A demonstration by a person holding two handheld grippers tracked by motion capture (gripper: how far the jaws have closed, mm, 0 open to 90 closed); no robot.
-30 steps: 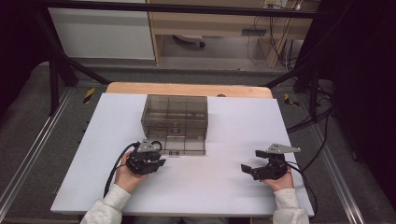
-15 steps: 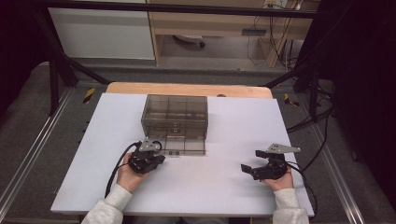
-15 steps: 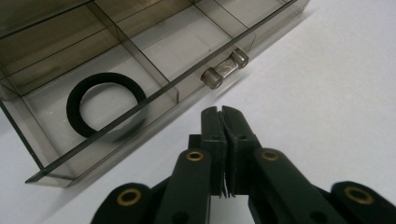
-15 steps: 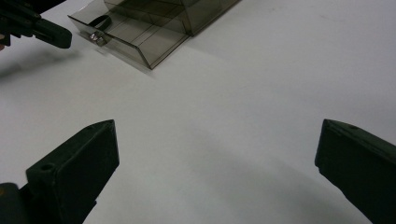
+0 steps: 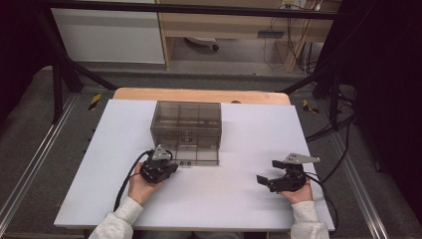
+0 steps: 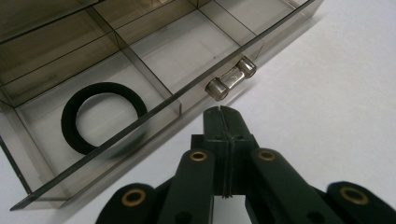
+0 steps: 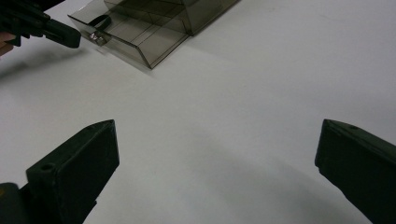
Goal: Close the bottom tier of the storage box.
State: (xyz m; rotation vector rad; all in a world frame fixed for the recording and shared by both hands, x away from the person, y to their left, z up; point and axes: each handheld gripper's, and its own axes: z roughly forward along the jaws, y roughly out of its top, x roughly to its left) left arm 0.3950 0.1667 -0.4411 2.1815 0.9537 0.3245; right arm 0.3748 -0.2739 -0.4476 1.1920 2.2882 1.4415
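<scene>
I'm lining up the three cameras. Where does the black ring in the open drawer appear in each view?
High view: too small to make out inside the drawer.
Left gripper view: black ring at left, in the drawer's end compartment.
Right gripper view: ring at top left, partly hidden.
Shared landmark: the drawer's clear handle.

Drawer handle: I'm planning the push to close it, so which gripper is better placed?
Left. The left gripper, fingers shut, sits right before the drawer handle; the right gripper rests far off.
</scene>
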